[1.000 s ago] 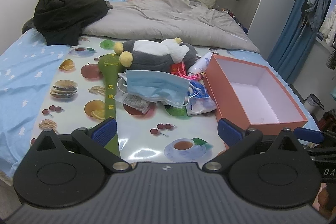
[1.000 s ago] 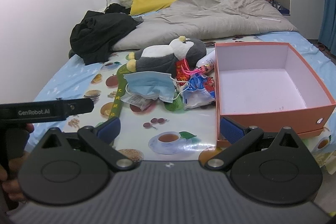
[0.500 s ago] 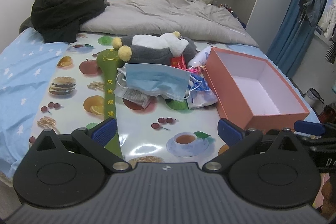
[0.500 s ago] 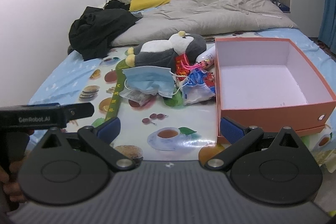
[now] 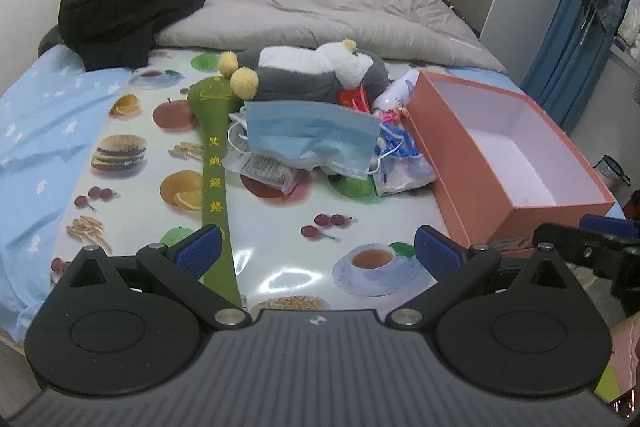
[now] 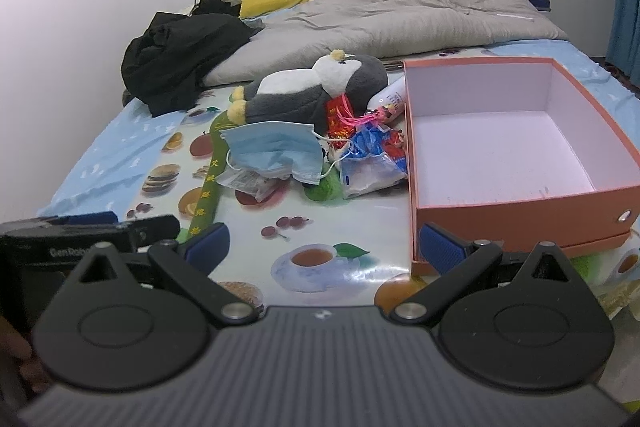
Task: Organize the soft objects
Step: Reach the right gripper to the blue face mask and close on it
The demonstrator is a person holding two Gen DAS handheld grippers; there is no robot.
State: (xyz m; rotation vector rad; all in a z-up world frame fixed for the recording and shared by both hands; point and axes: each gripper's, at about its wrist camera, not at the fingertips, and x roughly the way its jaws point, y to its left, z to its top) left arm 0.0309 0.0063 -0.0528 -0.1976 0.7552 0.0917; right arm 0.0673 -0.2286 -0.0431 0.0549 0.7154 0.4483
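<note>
Fig.: start of sorting, seen from both wrist cams. Left tongs point(image 5: 316, 249) and right tongs point(image 6: 324, 241) both spread wide, nothing between the pads, hovering over the near edge of the printed mat point(image 5: 132, 163) on the bed; neither touches any item. Soft objs lie in one heap mid-mat: plush penguin point(image 5: 316, 75) on its side at the back, blue face mask point(image 5: 308, 131) draped over the front of the heap, green padded stick point(image 5: 214, 163) running from beside the penguin's feet toward the left tongs. Mixed in w/ them: crinkly snack packets point(image 6: 370, 163), a red charm w/ pink tassel point(image 6: 340, 115), a white bottle point(image 6: 390, 95) wedged betw. penguin and box. Orange box point(image 6: 520, 223) stands just right of the heap, open, interior bare, so prob. the destination; nothing sorted yet. Risks (judgement): mask ear loops run in among the packets, so lifting it may drag wrappers along; mask is thin and limp, a shallow pinch could slip off; penguin is bulky vs. the tong spread, so a grab at the belly may squash and pop free; pulling the penguin could roll the bottle.
</note>
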